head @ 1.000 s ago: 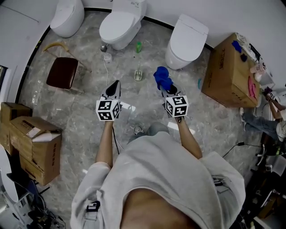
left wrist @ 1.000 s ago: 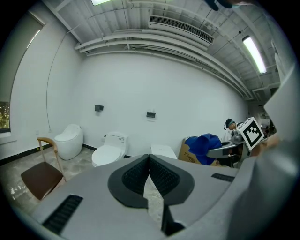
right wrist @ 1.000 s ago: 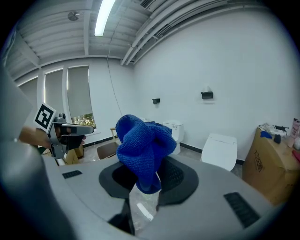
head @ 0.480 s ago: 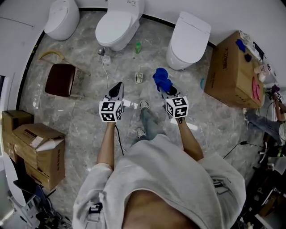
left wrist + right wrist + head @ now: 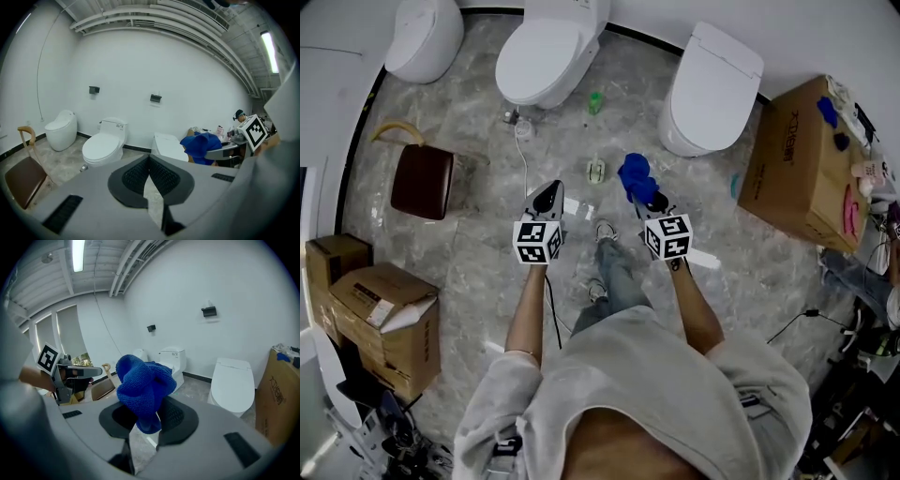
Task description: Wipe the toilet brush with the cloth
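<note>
Blue cloth (image 5: 143,383) is clamped in the right tool (image 5: 146,423). The two dark pads close on its lower end, and the rest stands up from the jaws as a loose bunch. In the right gripper view this bunch fills the centre of the frame and covers part of the toilet behind it. In the head view the cloth sits just right of centre, above the right marker cube, and hides the tips of that tool.

Left tool (image 5: 149,161): jaws together, pad tips touching, nothing between them. In the head view it lies left of centre, level with the right tool and well apart from it.

Surroundings, head view:
- Grey marbled floor (image 5: 478,122) fills the middle of the frame.
- Three white toilets stand along the upper edge: left toilet (image 5: 420,36), middle toilet (image 5: 546,58), right toilet (image 5: 712,89).
- A small green bottle (image 5: 594,101) stands on the floor between the middle and right toilets.
- A small pale object (image 5: 595,171) lies on the floor just left of the cloth in the frame. It is too small to identify.
- A white cable (image 5: 523,155) runs from the base of the middle toilet down toward the left tool.
- A brown chair (image 5: 422,181) stands at the left.
- A large cardboard box (image 5: 792,161) at the right edge carries small items on top.
- Stacked cardboard boxes (image 5: 380,314) occupy the lower left.
- The person's leg and shoe (image 5: 602,230) show between the two tools.
</note>
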A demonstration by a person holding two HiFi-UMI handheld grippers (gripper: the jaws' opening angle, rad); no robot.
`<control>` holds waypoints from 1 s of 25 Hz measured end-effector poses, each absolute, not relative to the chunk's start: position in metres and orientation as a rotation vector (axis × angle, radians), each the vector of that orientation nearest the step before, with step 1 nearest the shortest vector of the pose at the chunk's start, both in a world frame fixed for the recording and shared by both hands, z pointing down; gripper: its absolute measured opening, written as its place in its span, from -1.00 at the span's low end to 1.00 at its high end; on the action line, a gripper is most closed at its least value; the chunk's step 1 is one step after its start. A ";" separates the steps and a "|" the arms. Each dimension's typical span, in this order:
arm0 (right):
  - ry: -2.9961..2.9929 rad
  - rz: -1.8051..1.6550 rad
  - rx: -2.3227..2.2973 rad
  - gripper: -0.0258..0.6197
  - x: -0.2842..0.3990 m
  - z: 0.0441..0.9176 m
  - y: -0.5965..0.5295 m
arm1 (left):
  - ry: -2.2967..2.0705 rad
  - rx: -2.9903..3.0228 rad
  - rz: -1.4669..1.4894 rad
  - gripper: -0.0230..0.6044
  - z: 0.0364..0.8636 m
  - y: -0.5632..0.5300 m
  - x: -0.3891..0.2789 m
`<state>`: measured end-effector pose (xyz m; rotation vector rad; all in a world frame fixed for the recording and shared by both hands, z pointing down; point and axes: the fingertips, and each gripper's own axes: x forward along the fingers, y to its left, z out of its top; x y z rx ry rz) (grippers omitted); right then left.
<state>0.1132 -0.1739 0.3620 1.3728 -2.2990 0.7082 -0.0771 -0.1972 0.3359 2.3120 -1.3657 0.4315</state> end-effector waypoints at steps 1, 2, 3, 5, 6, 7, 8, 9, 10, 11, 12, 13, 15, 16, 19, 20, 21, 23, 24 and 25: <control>-2.296 0.717 1.372 -0.56 0.113 0.369 -0.181 | -1.363 2.311 0.437 -0.87 0.342 -0.205 -0.076; -2.293 0.724 1.370 -0.56 0.114 0.376 -0.188 | -1.360 2.310 0.441 -0.87 0.348 -0.213 -0.074; -2.289 0.731 1.368 -0.56 0.114 0.383 -0.194 | -1.358 2.309 0.444 -0.87 0.354 -0.220 -0.073; -2.279 0.749 1.366 -0.56 0.115 0.398 -0.204 | -1.354 2.305 0.447 -0.87 0.367 -0.232 -0.072; -2.274 0.761 1.366 -0.56 0.116 0.405 -0.207 | -1.352 2.302 0.448 -0.87 0.374 -0.237 -0.072; -2.270 0.771 1.367 -0.56 0.116 0.411 -0.210 | -1.350 2.299 0.449 -0.87 0.381 -0.241 -0.072; -2.269 0.778 1.367 -0.56 0.115 0.417 -0.212 | -1.349 2.296 0.449 -0.87 0.387 -0.245 -0.073; -2.269 0.782 1.365 -0.56 0.115 0.423 -0.215 | -1.348 2.293 0.449 -0.87 0.394 -0.248 -0.074; -2.268 0.786 1.363 -0.56 0.114 0.429 -0.217 | -1.347 2.291 0.447 -0.87 0.401 -0.251 -0.075; -2.267 0.788 1.360 -0.56 0.114 0.434 -0.219 | -1.346 2.288 0.445 -0.87 0.407 -0.254 -0.075; -2.265 0.791 1.358 -0.56 0.114 0.440 -0.220 | -1.344 2.283 0.443 -0.87 0.415 -0.255 -0.075; -2.264 0.793 1.357 -0.56 0.114 0.446 -0.221 | -1.341 2.279 0.442 -0.87 0.422 -0.256 -0.075; -2.262 0.792 1.354 -0.56 0.114 0.458 -0.223 | -1.335 2.272 0.436 -0.87 0.438 -0.257 -0.073; -2.263 0.789 1.353 -0.56 0.113 0.463 -0.223 | -1.331 2.271 0.431 -0.87 0.445 -0.257 -0.073; -2.269 0.772 1.359 -0.56 0.112 0.482 -0.226 | -1.325 2.278 0.413 -0.87 0.468 -0.258 -0.072; -2.270 0.769 1.365 -0.56 0.110 0.490 -0.226 | -1.324 2.281 0.407 -0.87 0.476 -0.258 -0.073; -2.272 0.768 1.372 -0.56 0.108 0.498 -0.226 | -1.323 2.283 0.400 -0.87 0.485 -0.257 -0.075; -2.282 0.763 1.377 -0.56 0.104 0.517 -0.225 | -1.322 2.282 0.379 -0.86 0.505 -0.255 -0.078; -2.288 0.757 1.375 -0.56 0.102 0.528 -0.224 | -1.320 2.284 0.370 -0.86 0.516 -0.255 -0.078; -2.295 0.752 1.373 -0.56 0.102 0.539 -0.223 | -1.317 2.291 0.364 -0.86 0.528 -0.255 -0.076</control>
